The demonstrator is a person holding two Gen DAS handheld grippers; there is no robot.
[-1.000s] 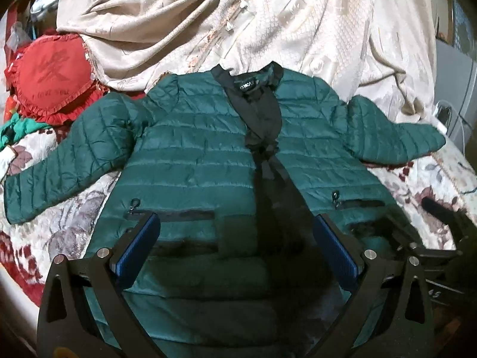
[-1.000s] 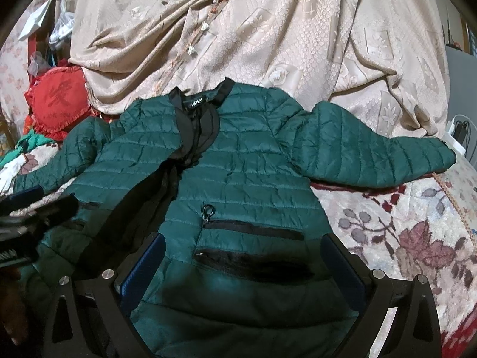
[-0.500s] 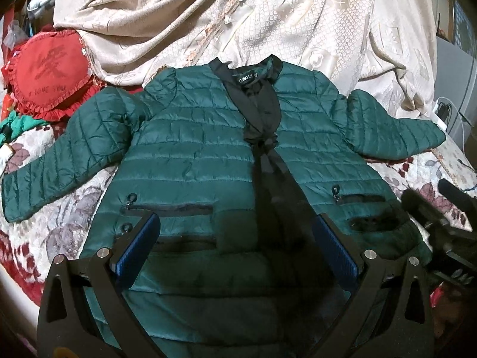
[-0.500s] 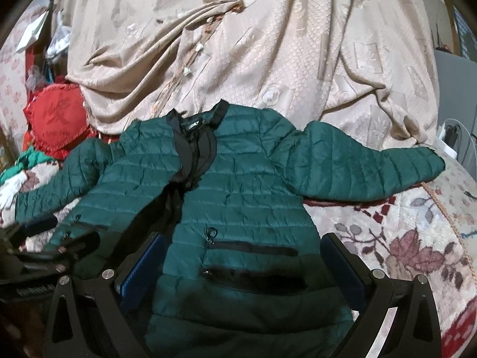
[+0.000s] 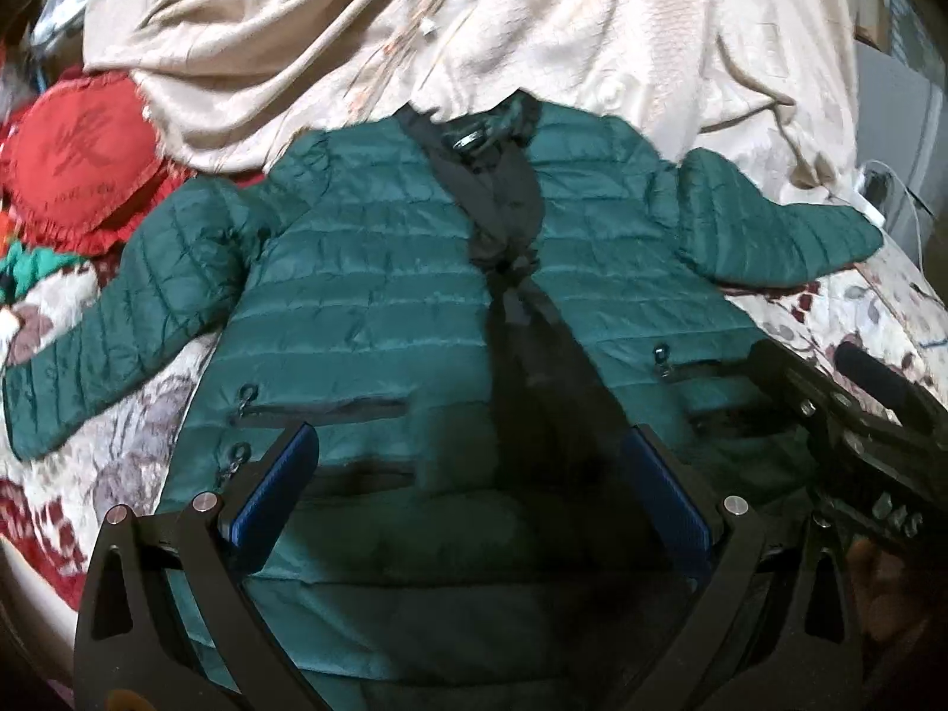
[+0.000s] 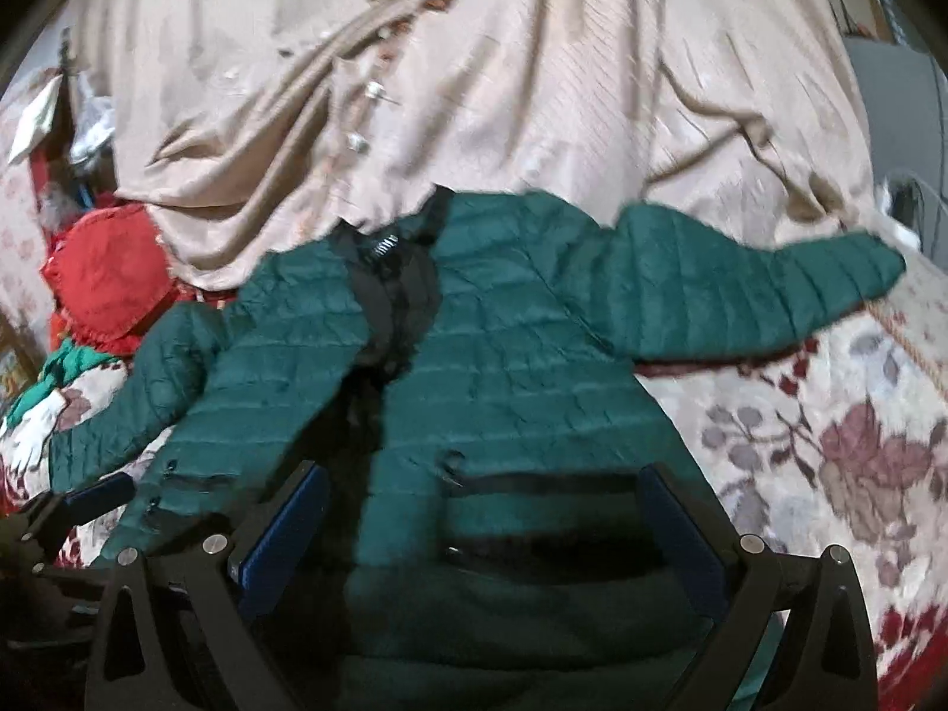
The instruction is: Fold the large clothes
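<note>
A dark green quilted jacket [image 5: 379,296] lies face up on a floral bedspread, front open with black lining showing, both sleeves spread out to the sides. It also shows in the right wrist view [image 6: 521,367]. My left gripper [image 5: 468,462] is open and empty, hovering above the jacket's lower front. My right gripper [image 6: 483,509] is open and empty above the lower hem by the right pocket. The right gripper's body shows at the right edge of the left wrist view [image 5: 853,426].
A beige embroidered cloth [image 5: 415,18] is heaped behind the collar. A red heart-shaped cushion [image 5: 83,142] lies at the back left. The floral bedspread [image 6: 829,444] extends to the right of the jacket. A grey appliance [image 6: 894,106] stands at the far right.
Both grippers have pulled back and risen from the jacket, so more of it and the beige cloth shows. The jacket itself has not moved. Both grippers stay open.
</note>
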